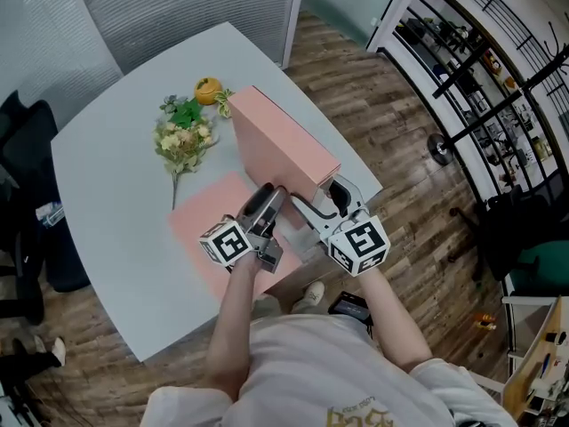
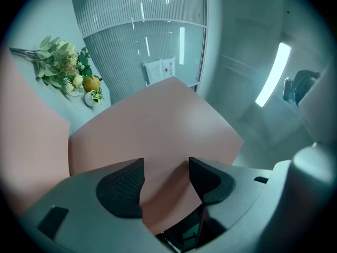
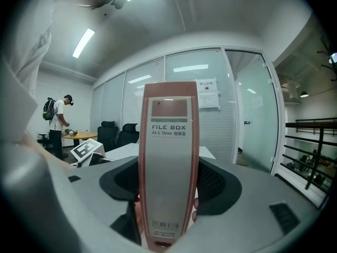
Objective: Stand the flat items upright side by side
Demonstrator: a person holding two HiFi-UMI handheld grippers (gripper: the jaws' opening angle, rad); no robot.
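My left gripper [image 2: 166, 186] and right gripper [image 3: 168, 183] both clamp the standing file box [image 1: 280, 145]; released crooked, it could topple onto the flat file box [image 1: 209, 225]

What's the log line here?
right gripper: shut on upright file box | left gripper: at same box, grip unclear | second file box: flat

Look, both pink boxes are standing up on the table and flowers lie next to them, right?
Not both. The head view shows one pink box standing up, but the other pink box lies flat on the table beside it. The flowers do lie next to them.
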